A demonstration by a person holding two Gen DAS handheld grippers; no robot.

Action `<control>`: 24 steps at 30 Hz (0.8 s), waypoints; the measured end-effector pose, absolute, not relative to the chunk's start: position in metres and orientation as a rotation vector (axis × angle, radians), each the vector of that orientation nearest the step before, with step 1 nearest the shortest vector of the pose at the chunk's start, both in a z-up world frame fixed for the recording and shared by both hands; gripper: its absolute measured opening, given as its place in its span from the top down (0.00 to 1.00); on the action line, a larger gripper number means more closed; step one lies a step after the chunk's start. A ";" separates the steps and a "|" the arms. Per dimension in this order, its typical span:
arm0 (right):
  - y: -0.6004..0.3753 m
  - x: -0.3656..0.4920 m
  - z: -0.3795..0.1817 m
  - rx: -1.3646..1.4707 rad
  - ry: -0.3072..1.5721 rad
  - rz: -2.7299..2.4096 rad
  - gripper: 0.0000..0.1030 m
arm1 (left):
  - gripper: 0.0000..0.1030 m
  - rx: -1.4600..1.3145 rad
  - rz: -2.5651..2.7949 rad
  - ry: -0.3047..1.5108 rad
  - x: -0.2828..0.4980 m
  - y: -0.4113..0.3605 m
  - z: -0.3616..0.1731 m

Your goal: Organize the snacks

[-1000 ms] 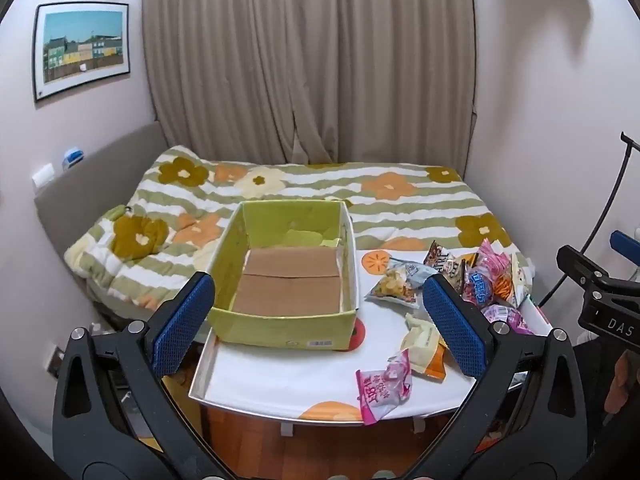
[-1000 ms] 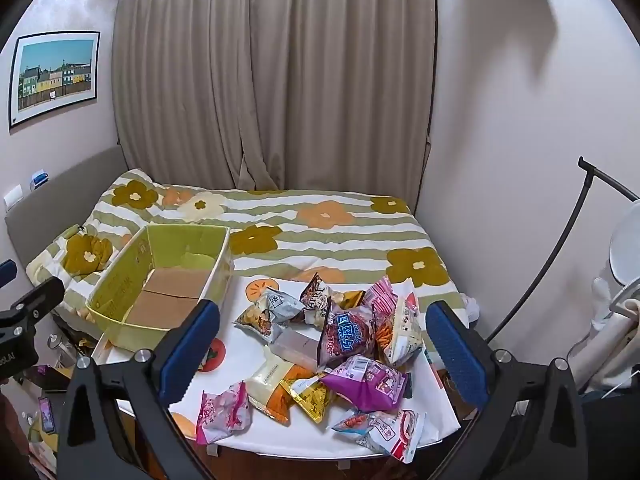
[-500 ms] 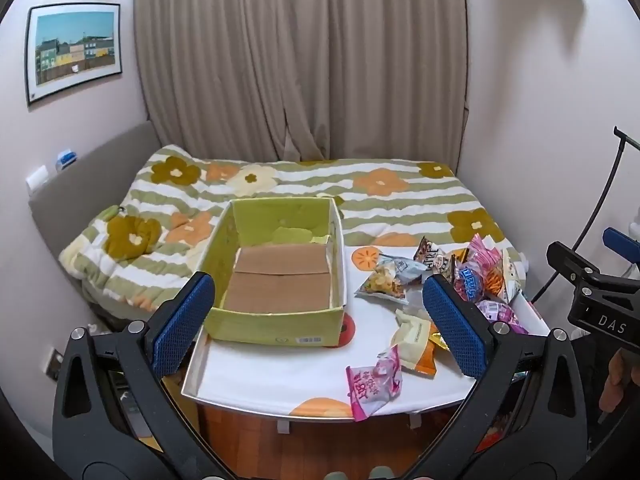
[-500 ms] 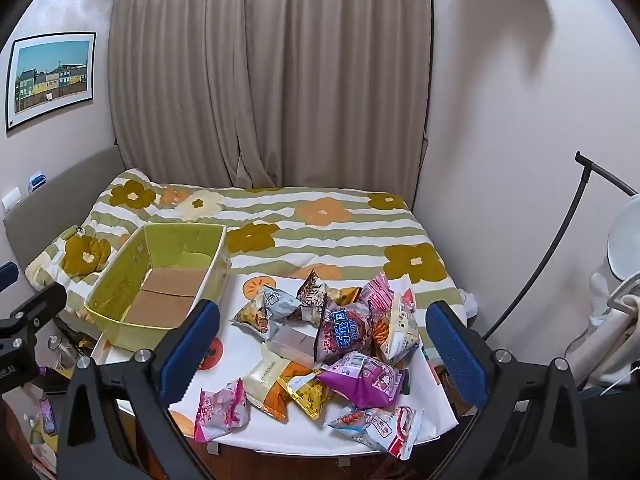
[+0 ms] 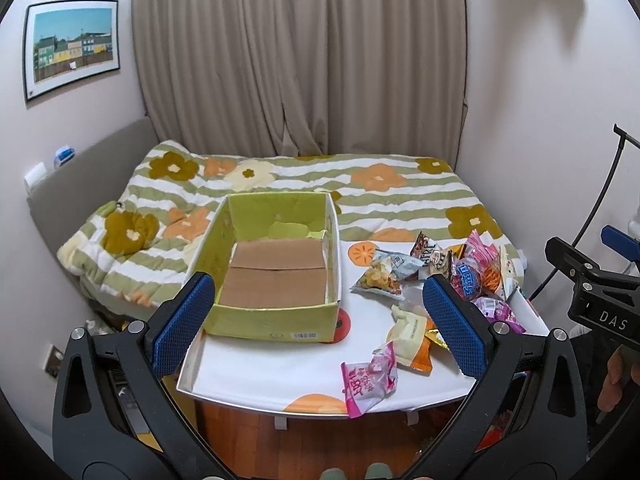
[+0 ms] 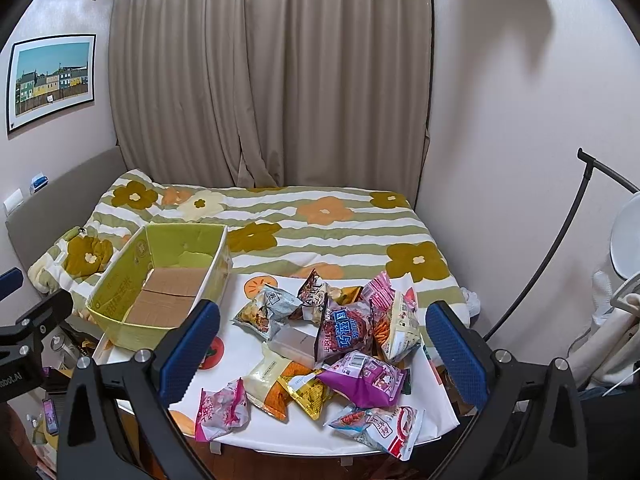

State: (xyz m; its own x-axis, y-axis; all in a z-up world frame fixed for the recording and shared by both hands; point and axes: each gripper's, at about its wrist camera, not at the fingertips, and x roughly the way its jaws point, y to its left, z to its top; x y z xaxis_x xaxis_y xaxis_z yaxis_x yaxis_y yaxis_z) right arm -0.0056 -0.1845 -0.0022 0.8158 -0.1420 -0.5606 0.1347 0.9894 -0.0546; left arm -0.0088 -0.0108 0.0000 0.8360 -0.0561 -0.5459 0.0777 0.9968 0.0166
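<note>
On white table (image 6: 304,438), one green box (image 5: 276,322), about ten snack packets (image 6: 344,332), left tongs (image 5: 318,320) released, right tongs (image 6: 322,344) released

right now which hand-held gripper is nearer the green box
Left. The left hand-held gripper faces the green box straight ahead; the right hand-held gripper faces the snack pile, box off to its left.

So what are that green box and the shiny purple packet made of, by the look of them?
The green box looks like printed cardboard with a matte finish: its bare brown flaps show on the floor inside. The purple packet seems to be thin plastic film, glossy and crinkled, with a printed barcode; whether it is foil-lined cannot be told.
</note>
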 end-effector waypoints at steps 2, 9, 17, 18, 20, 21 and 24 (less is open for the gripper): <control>-0.184 -0.006 -0.002 -0.011 0.600 -0.147 0.00 | 0.00 0.040 -0.070 0.576 -0.009 -0.012 -0.001; -0.186 -0.005 -0.001 -0.009 0.601 -0.145 0.00 | 0.00 0.041 -0.072 0.579 -0.010 -0.015 -0.005; -0.186 -0.005 -0.001 -0.007 0.602 -0.145 0.00 | 0.00 0.042 -0.072 0.581 -0.010 -0.016 -0.006; -0.186 -0.006 0.000 -0.008 0.601 -0.146 0.00 | 0.00 0.042 -0.073 0.580 -0.011 -0.016 -0.007; -0.186 -0.006 0.000 -0.007 0.601 -0.145 0.00 | 0.00 0.042 -0.073 0.580 -0.010 -0.017 -0.007; -0.186 -0.006 0.000 -0.007 0.601 -0.145 0.00 | 0.00 0.041 -0.072 0.581 -0.010 -0.017 -0.006; -0.186 -0.006 0.000 -0.007 0.600 -0.145 0.00 | 0.00 0.041 -0.073 0.581 -0.010 -0.018 -0.008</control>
